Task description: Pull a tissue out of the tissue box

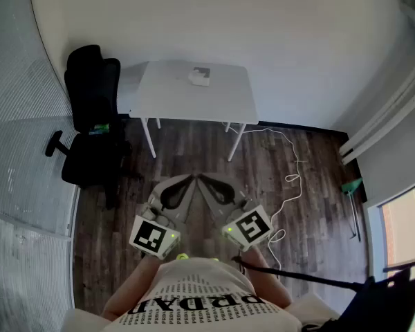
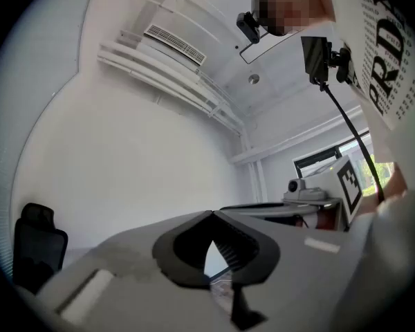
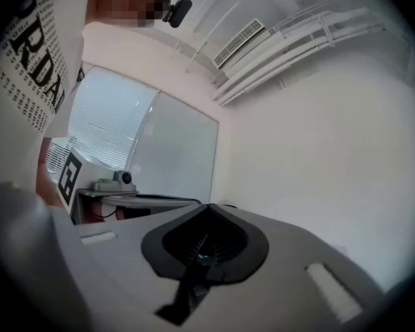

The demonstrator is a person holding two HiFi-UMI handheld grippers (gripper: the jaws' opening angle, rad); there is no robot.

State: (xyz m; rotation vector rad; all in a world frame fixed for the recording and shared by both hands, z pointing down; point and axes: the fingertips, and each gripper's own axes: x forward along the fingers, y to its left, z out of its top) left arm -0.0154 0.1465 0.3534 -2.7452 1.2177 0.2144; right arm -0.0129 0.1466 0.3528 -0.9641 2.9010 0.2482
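Note:
The tissue box (image 1: 200,77) is a small pale box lying on a white table (image 1: 166,99) by the far wall, well away from me. Both grippers are held close to my body and point towards the table. My left gripper (image 1: 191,177) is shut with nothing between its jaws, and its tips meet in the left gripper view (image 2: 211,214). Beside it, my right gripper (image 1: 200,177) is also shut and empty (image 3: 207,206). The two tips nearly touch each other. Neither gripper view shows the tissue box.
A black office chair (image 1: 90,123) stands left of the table. A white cable (image 1: 290,178) snakes over the dark wood floor at the right. A small green object (image 1: 351,185) sits by the right wall. Frosted glass panels (image 1: 21,137) line the left side.

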